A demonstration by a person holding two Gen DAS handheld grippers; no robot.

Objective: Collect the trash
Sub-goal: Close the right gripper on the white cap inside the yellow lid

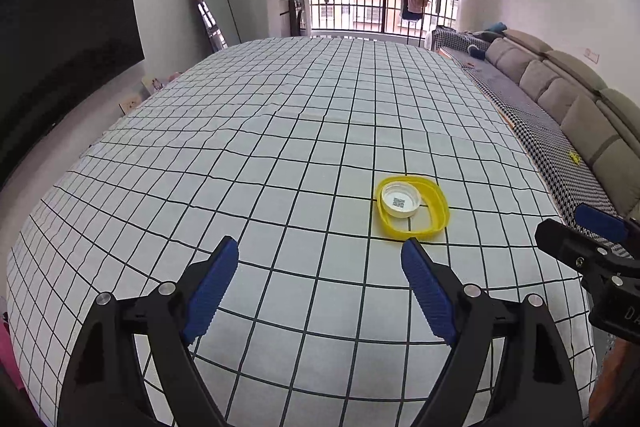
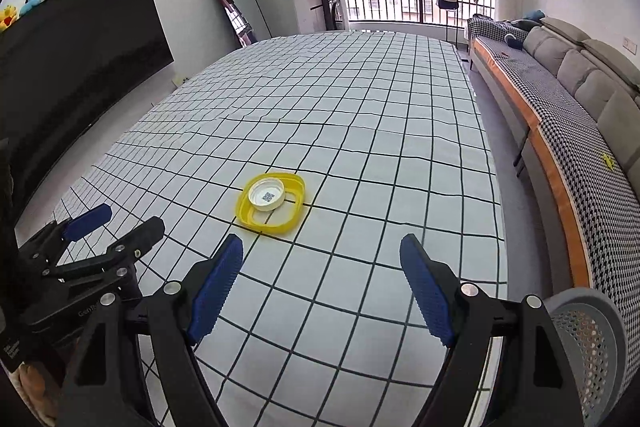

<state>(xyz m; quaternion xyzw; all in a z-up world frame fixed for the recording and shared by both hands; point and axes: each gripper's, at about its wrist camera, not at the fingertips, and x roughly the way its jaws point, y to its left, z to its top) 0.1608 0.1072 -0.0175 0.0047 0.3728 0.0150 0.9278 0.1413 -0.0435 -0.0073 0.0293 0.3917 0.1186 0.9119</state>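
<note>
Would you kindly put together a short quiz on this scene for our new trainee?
1. True or false: the white cap lies inside the yellow ring.
2. Which gripper has the basket beside it: A left, B right?
3. Fill in: both grippers' fingers are ____.

Key: 1 true; 2 B; 3 open, both empty above the checked cloth.

white cap point(image 1: 400, 201) inside yellow ring point(image 1: 439, 205), flat
</note>
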